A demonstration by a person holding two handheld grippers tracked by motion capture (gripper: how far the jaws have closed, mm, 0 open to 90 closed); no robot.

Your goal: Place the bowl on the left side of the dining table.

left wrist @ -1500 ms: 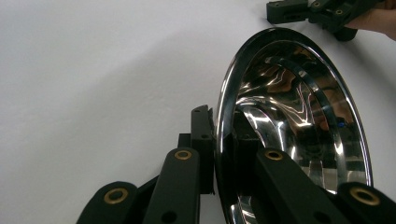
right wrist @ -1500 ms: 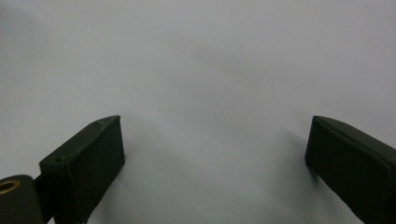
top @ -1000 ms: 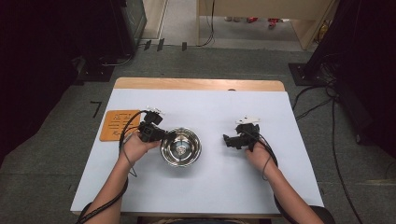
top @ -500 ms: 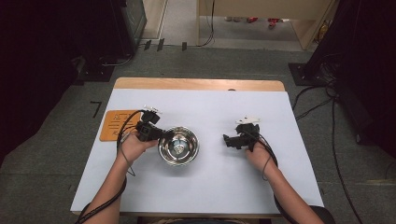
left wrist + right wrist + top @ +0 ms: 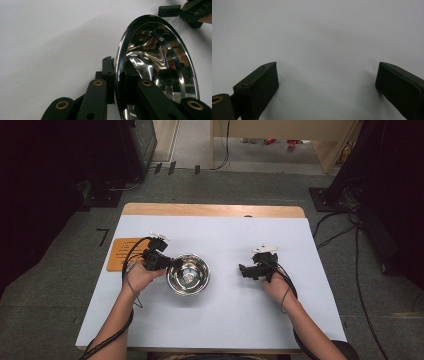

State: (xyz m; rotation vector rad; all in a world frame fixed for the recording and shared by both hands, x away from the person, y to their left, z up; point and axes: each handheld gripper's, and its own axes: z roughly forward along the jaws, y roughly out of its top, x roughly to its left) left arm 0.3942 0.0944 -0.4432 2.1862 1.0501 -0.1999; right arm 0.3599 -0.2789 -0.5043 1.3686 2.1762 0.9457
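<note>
On the table (image 5: pixel 225 320), the bowl (image 5: pixel 188 274) has slid slightly left.

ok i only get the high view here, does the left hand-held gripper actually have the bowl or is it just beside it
Observer: It has it. In the left gripper view the left hand-held gripper is closed on the steel bowl, one jaw outside the rim and one inside.
Operator: and the right one, open or shut
Observer: Open. The right gripper view shows the right hand-held gripper with its jaws wide apart and bare white table between them.
Operator: is it touching the bowl
Observer: No. In the left gripper view its tip sits beyond the bowl's far rim with a strip of table between them.
</note>
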